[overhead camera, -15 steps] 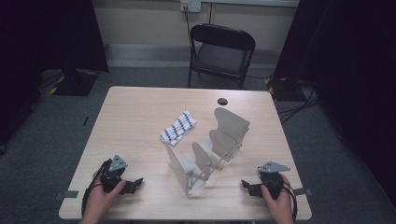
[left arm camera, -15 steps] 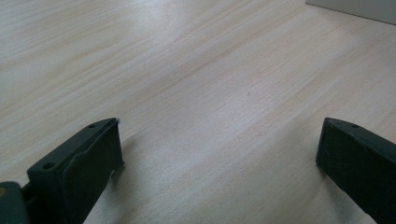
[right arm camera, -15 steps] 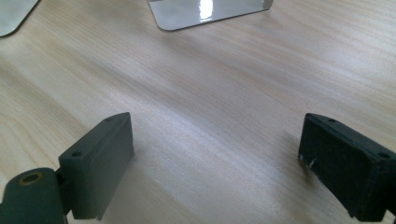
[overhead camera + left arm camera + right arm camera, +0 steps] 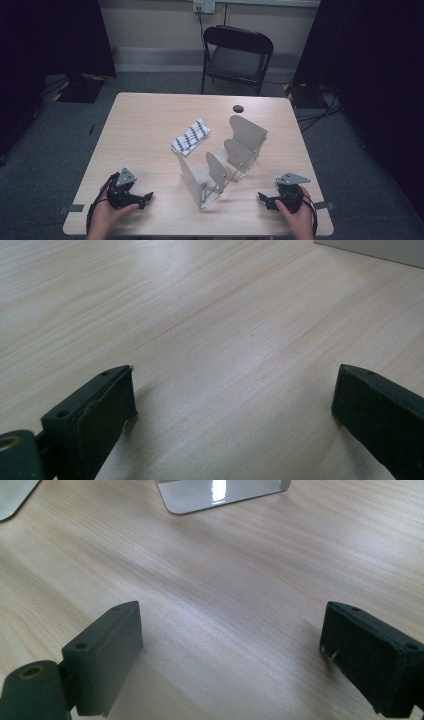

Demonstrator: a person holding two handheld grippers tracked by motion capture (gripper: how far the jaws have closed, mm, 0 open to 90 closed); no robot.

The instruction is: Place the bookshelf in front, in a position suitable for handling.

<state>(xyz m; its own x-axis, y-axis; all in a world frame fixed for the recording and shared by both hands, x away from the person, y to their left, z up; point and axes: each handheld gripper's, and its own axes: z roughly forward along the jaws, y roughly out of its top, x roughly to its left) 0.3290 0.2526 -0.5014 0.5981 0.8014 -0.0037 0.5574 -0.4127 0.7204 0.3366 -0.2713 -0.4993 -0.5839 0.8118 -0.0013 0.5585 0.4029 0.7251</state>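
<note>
A grey metal rack (image 4: pixel 225 160) with several upright rounded dividers stands in the middle of the wooden table (image 4: pixel 150 125). Behind it and to its left lies a folded black-and-white patterned cloth (image 4: pixel 190 136). My left gripper (image 4: pixel 146 198) rests low at the table's front left, held in a hand, jaws wide open over bare wood (image 4: pixel 230 365). Close to the front right edge, my right gripper (image 4: pixel 262 198) points toward the rack, also open with nothing between its jaws. The rack's shiny base plate (image 4: pixel 220 492) lies just ahead of it in the right gripper view.
A small black round thing (image 4: pixel 238 108) sits near the table's far edge. A black folding chair (image 4: pixel 235 55) stands behind the table. Dark curtains hang on both sides, and cables run over the grey floor at the right.
</note>
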